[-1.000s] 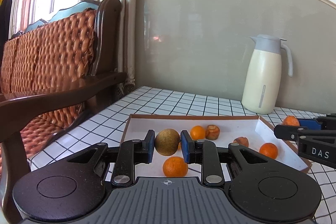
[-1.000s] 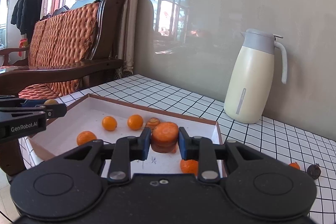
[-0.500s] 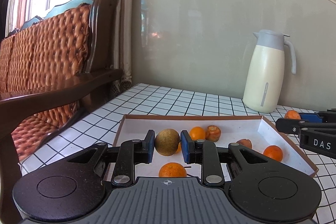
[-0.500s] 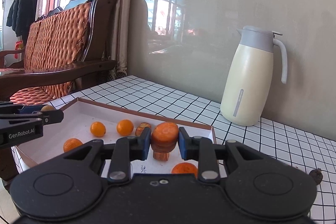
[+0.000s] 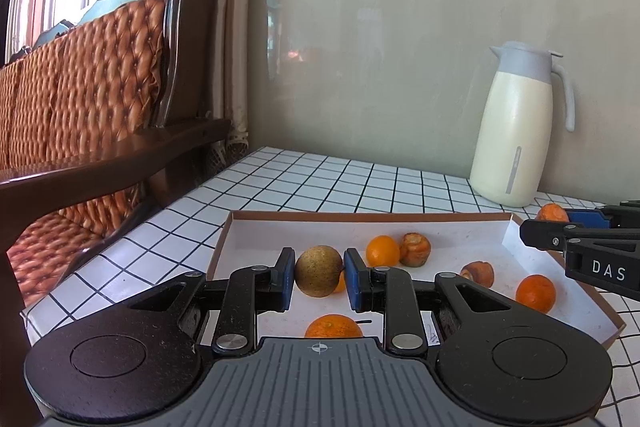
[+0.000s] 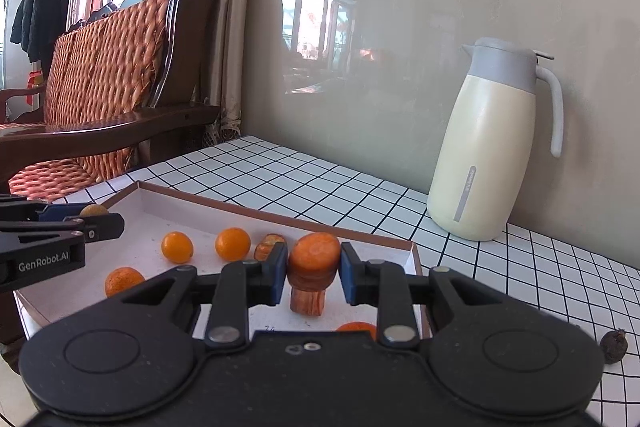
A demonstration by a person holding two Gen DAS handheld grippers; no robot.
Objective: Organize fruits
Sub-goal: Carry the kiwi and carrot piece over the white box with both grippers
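Note:
A white tray with a brown rim (image 5: 360, 214) (image 6: 280, 217) lies on the tiled table and holds several small oranges (image 5: 383, 250) (image 6: 233, 243) and shrivelled orange fruits (image 5: 416, 243). Over its near left part my left gripper (image 5: 319, 277) is shut on a round brown-green fruit (image 5: 318, 269). My right gripper (image 6: 314, 275) is shut on a wrinkled orange fruit (image 6: 314, 255) above the tray's right end. A brownish-orange piece (image 6: 307, 301) shows just under it; whether the two are joined I cannot tell. Each gripper also shows in the other's view, the right gripper (image 5: 548, 223) and the left gripper (image 6: 100, 217).
A cream and grey jug (image 5: 516, 131) (image 6: 492, 147) stands by the wall at the back right. A wooden sofa with quilted orange cushions (image 5: 100, 75) borders the table's left side. One small dark fruit (image 6: 614, 345) lies on the tiles right of the tray.
Both grippers have crept forward over the tray, each still clamped on its fruit. The tray's contents have kept their places.

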